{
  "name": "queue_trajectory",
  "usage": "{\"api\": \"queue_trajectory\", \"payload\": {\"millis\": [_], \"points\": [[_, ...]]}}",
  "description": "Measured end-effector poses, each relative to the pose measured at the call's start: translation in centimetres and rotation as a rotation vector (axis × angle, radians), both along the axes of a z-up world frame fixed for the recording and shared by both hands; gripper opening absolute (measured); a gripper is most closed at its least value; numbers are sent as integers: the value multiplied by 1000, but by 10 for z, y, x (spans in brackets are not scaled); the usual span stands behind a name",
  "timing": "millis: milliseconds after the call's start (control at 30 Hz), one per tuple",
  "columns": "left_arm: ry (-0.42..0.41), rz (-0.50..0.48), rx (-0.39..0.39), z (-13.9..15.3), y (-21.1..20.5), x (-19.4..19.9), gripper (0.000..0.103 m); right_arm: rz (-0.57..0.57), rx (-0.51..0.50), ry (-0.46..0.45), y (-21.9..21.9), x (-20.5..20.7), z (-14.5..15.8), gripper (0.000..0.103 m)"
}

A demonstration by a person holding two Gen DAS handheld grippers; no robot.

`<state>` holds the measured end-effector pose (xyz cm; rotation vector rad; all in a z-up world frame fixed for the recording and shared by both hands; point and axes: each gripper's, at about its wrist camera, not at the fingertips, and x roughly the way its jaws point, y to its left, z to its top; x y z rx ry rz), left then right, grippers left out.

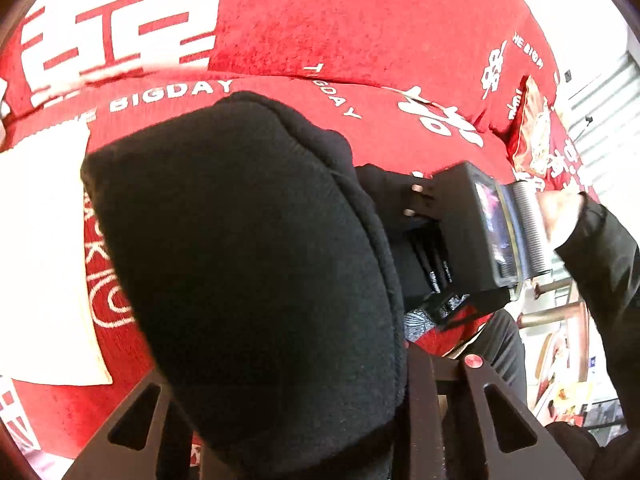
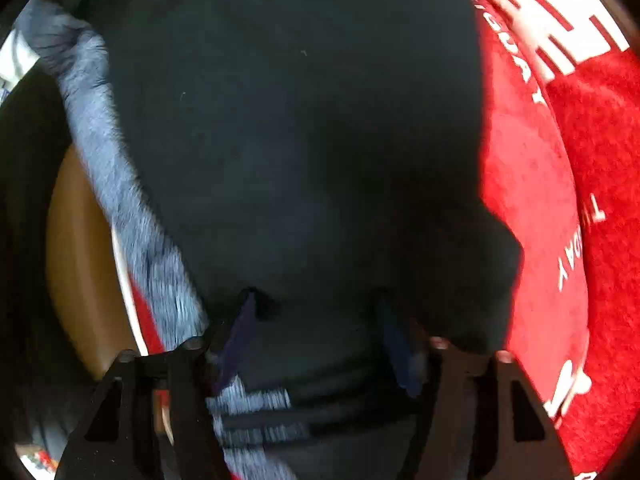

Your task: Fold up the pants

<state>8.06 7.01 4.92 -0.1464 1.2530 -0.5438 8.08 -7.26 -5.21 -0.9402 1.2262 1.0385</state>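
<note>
The black pants fill the left wrist view as a thick folded bundle over a red cloth. My left gripper is shut on the pants, whose cloth bulges out over the fingers and hides the tips. The right gripper's body shows beyond the bundle, held by a hand. In the right wrist view the dark pants fill the frame, with a grey fleecy lining turned out at the left. My right gripper is open, its blue-padded fingers spread over the fabric.
The red cloth with white lettering covers the surface. A white paper lies on it at the left. A brown chair or floor patch shows at the left of the right wrist view. Shelves and clutter stand at the right.
</note>
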Motion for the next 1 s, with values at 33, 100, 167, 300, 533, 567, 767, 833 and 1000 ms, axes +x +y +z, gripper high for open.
{"api": "queue_trajectory", "payload": {"millis": [33,100,167,300,533,567,767,833,1000], "points": [[1,-5,18,2,-5,0,31,-20,22,4,3,3,-1,80],[-5,-8,48,6,-8,-3,31,-15,36,14,7,8,0,82],[-1,-2,60,9,-12,-3,31,-36,76,9,-1,17,11,79],[21,16,76,12,-19,1,31,-264,150,-165,-37,62,35,79],[4,24,123,27,-41,5,31,-294,51,-336,-44,47,10,78],[2,24,128,30,-45,6,31,-253,51,-410,-39,30,11,78],[-2,7,159,39,-71,17,31,-116,112,-204,-45,-50,13,80],[-7,-10,168,43,-86,18,31,-29,90,-104,-45,-77,-1,88],[-24,-79,218,57,-138,15,31,18,122,-128,-60,-102,12,98]]}}
